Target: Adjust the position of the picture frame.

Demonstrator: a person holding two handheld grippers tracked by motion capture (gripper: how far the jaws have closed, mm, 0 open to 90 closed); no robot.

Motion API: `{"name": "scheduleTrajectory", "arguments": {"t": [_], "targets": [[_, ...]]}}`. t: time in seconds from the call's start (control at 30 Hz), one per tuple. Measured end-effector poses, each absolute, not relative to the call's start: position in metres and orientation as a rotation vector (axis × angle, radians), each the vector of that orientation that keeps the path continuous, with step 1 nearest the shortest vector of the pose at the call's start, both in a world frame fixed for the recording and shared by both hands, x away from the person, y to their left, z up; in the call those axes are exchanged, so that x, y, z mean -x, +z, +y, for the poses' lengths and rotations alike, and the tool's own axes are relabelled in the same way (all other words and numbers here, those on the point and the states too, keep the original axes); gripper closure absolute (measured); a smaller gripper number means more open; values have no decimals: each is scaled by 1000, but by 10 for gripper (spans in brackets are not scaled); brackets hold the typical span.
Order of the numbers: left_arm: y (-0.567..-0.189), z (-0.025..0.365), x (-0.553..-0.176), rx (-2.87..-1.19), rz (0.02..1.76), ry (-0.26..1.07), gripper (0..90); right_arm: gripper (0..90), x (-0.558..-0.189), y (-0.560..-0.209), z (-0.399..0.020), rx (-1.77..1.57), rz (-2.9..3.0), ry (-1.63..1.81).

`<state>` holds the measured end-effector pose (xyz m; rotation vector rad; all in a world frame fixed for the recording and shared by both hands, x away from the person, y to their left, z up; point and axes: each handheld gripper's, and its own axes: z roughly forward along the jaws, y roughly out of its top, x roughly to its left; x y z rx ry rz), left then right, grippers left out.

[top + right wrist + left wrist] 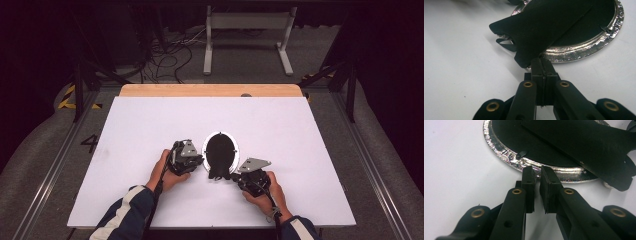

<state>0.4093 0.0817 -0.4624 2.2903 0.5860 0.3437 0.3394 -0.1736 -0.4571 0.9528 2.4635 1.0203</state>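
Resting on the white surface point(150, 130), two pairs of black tongs flank one item.

Left tongs point(537, 173): two black jaws with brass rivets, spread by a narrow gap with nothing between the pads; tips sit at the near edge of the silver rim, whether touching it cannot be told. In the high view the left tongs point(196, 161) lie just left of the item, held in the left hand point(167, 172), sleeve dark blue with a white stripe.

Right tongs point(541, 62): jaws pressed together, pads flush against each other; tips meet the lower edge of the black stand flap, and whether a sliver of it is pinched cannot be told. In the high view the right tongs point(235, 176) sit at the item's lower right corner, held in the right hand point(262, 192), grey three-cornered plate on top.

Item: oval picture frame with embossed silver metal rim and black backing point(220, 152), lying face down near the middle of the surface, between the two tongs. Black hinged stand flap point(541, 27) lifted off the backing, tilted. Small black turn clip point(521, 154) on the backing near the rim.

Surroundings: light wooden strip point(210, 90) along the far edge of the surface; grey floor with cables and a white metal stand point(247, 30) beyond.
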Motion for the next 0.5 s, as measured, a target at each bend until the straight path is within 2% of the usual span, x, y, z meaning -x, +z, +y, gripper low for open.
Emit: {"name": "scheduleTrajectory", "arguments": {"t": [0.23, 0.5], "targets": [[-462, 83, -411, -2285, 594, 342, 801, 900, -339, -457, -172, -968, 2458, 1025], [-449, 97, -400, -2248, 591, 375, 691, 872, -340, -459, -177, -948, 2465, 1069]]}}
